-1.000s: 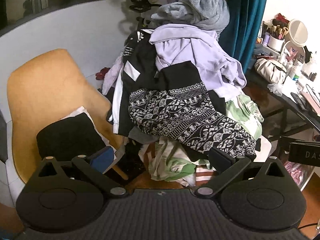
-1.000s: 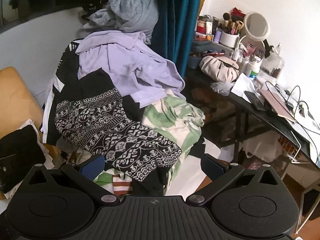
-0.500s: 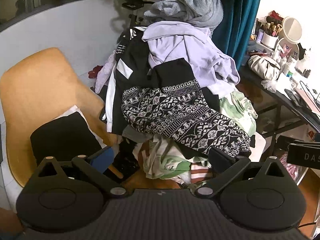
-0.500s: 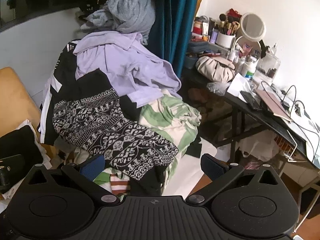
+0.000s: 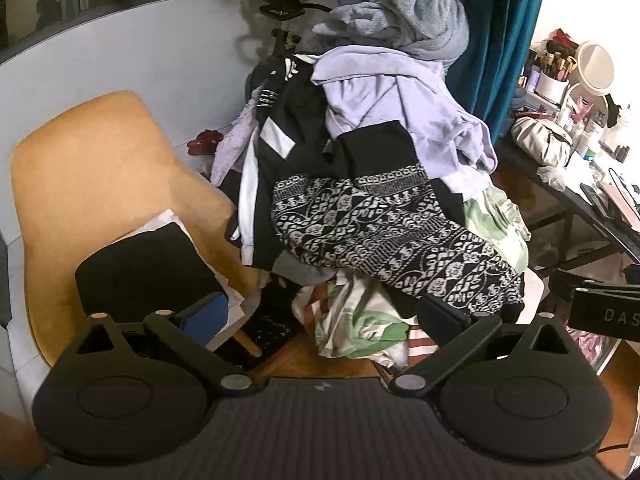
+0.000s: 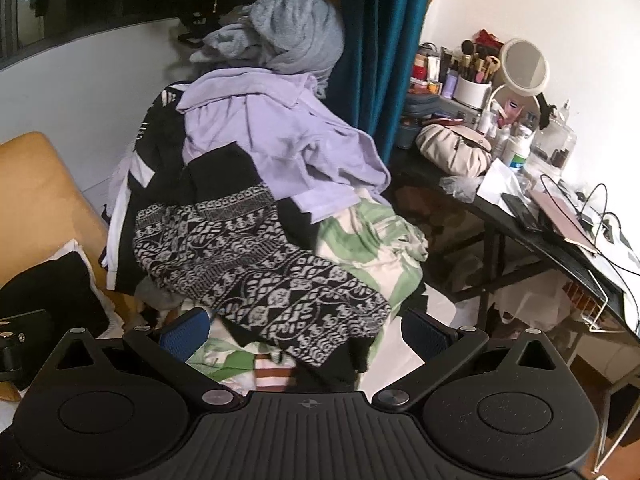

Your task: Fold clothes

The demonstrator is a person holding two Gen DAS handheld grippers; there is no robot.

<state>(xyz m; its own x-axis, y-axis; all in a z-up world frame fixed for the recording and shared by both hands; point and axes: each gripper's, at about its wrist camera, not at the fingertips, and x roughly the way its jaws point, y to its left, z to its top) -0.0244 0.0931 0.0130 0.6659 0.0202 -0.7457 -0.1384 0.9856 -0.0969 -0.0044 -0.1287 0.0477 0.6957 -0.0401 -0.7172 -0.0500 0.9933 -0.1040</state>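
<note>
Both the left tool [image 5: 320, 314] and the right tool [image 6: 304, 330] hang spread wide and empty before a heap of unfolded clothes [image 5: 372, 184], topped nearest by black-and-white patterned trousers [image 6: 256, 264], beside a folded black garment [image 5: 148, 268] on the yellow chair [image 5: 92, 168]; whatever supports the heap is hidden.

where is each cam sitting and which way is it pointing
Left wrist: on the left gripper, looking forward and down at the clothes pile's left side, the patterned garment and the yellow chair; its own open fingers show.
Right wrist: on the right gripper, facing the same pile from further right, with the cluttered desk alongside; its open fingers show.
Shared: the patterned garment, lilac top, grey blanket and teal curtain.
</note>
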